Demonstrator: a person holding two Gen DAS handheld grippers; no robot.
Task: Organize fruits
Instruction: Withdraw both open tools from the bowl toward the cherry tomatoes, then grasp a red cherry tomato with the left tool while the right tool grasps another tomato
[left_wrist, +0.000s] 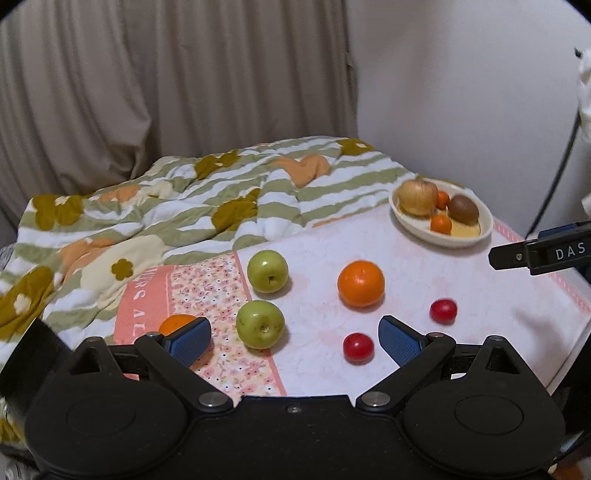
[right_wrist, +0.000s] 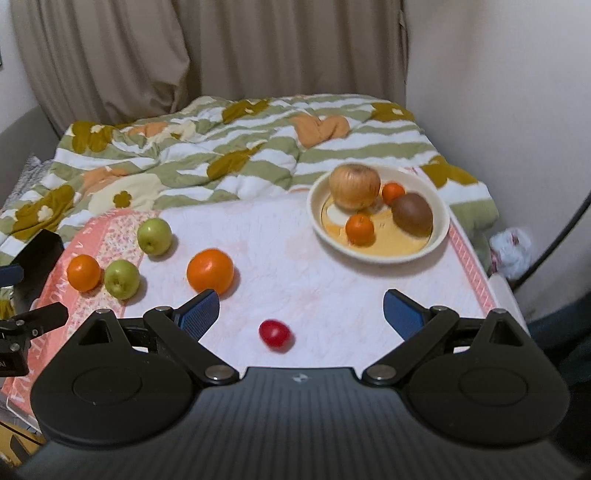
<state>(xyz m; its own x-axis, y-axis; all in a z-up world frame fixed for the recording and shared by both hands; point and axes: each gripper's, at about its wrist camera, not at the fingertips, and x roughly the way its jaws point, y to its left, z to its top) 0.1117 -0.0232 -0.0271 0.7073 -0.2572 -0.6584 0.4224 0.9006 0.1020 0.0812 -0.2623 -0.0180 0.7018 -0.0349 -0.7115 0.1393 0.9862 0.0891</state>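
We take the cream bowl as our landmark. Our left wrist camera sits low over the near edge of the pink mat, facing the curtain, with the bowl far off to its upper right. Our right wrist camera looks the same way from further right, so the bowl lies nearer and almost ahead. Both views share the bowl, the large orange left of it, and the quilt behind.

Plate at mat far right, holding apple, kiwi; loose fruit left and front; blanket behind.
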